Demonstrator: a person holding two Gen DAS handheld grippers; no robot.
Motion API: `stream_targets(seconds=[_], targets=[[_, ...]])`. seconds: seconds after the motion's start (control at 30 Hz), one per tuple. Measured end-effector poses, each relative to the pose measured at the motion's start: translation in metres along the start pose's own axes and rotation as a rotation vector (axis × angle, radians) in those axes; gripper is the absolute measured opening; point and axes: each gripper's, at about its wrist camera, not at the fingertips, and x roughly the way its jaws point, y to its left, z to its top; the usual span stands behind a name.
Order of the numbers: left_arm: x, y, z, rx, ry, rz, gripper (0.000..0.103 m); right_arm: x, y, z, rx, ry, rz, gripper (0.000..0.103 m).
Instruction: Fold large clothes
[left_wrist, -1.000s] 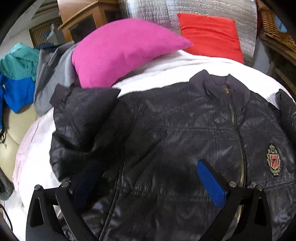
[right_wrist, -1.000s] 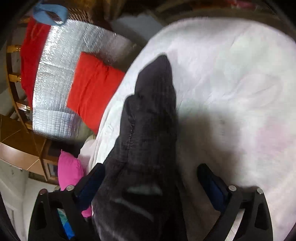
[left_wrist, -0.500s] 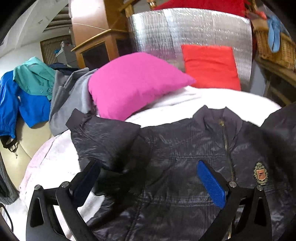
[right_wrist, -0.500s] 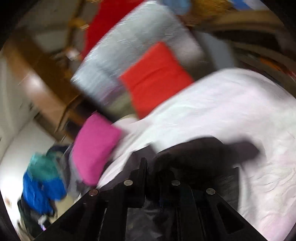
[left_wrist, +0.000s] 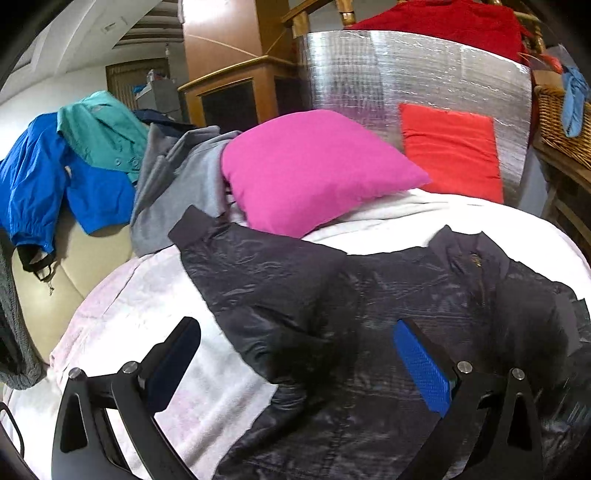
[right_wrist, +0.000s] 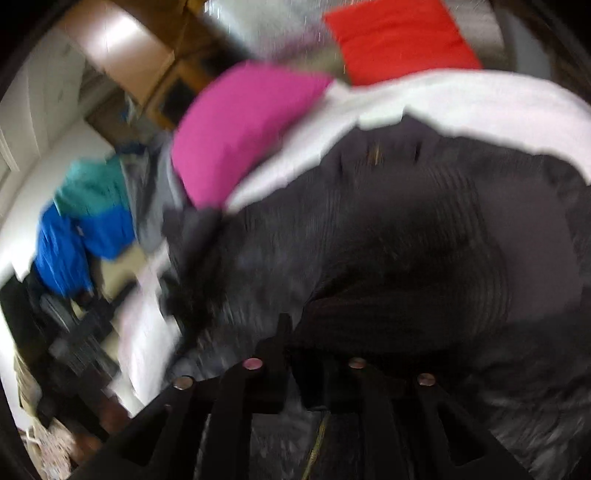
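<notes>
Gripping the black jacket (right_wrist: 424, 229) sleeve, right gripper (right_wrist: 314, 354) clamped; left gripper (left_wrist: 295, 354) spread wide above white blanket (left_wrist: 147, 295).

text: none legible | labels: none legible | brands: none | numbers: none | signs: none

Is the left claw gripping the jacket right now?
No, the left claw hangs wide open above the dark jacket, with nothing pinched between its pads.

right wrist view motion-blurred, jacket (right_wrist: 388, 240) hem cut off by frame bottom, right gripper (right_wrist: 306, 354) fingertips buried under dark sleeve fabric
</notes>
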Motion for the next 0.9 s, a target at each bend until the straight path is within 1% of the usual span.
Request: stream_targets(seconds=[0.03,0.07,0.13,0.2,0.3,0.47,0.53,0.6,0.67,0.7,0.77,0.83,0.87,0.9], targets=[[0.0,0.003,0.0,-0.006,0.001,0.001,0.103,0.009,-0.002,-0.007,0.016,0.047,0.013,0.055],[0.0,0.006,0.0,-0.013,0.0,0.002,0.103,0.01,-0.008,-0.017,0.029,0.064,0.024,0.069],[-0.001,0.009,0.0,-0.019,-0.002,0.007,0.103,0.009,-0.005,-0.021,0.018,0.046,0.009,0.069],[-0.001,0.01,0.001,-0.024,-0.005,0.008,0.103,0.003,-0.004,-0.022,0.013,0.052,0.01,0.072],[-0.001,0.008,0.001,-0.023,-0.006,0.006,0.103,-0.007,-0.006,-0.021,0.049,0.045,0.038,0.075],[-0.002,0.004,0.001,-0.014,-0.008,0.002,0.103,-0.019,-0.011,-0.024,0.09,0.063,0.081,0.075],[-0.002,0.001,0.001,-0.013,-0.007,-0.002,0.103,-0.028,-0.014,-0.027,0.104,0.062,0.094,0.075],[-0.001,-0.002,0.0,-0.008,-0.003,-0.007,0.103,-0.046,-0.019,-0.027,0.101,0.045,0.115,0.075],[0.001,-0.007,0.0,0.001,0.006,-0.026,0.103,-0.07,-0.027,-0.025,0.103,-0.004,0.135,0.075],[0.003,-0.012,-0.001,0.006,0.015,-0.051,0.103,-0.085,-0.034,-0.023,0.11,-0.044,0.134,0.075],[0.008,-0.021,-0.002,0.01,0.044,-0.115,0.103,-0.115,-0.055,-0.019,0.139,-0.142,0.101,0.075],[0.015,-0.034,-0.004,0.012,0.09,-0.19,0.103,-0.147,-0.09,-0.017,0.214,-0.269,0.009,0.075],[0.018,-0.041,-0.005,0.012,0.116,-0.232,0.103,-0.155,-0.103,-0.018,0.243,-0.306,-0.03,0.075],[0.021,-0.049,-0.006,0.009,0.138,-0.27,0.103,-0.163,-0.121,-0.019,0.283,-0.349,-0.093,0.075]])
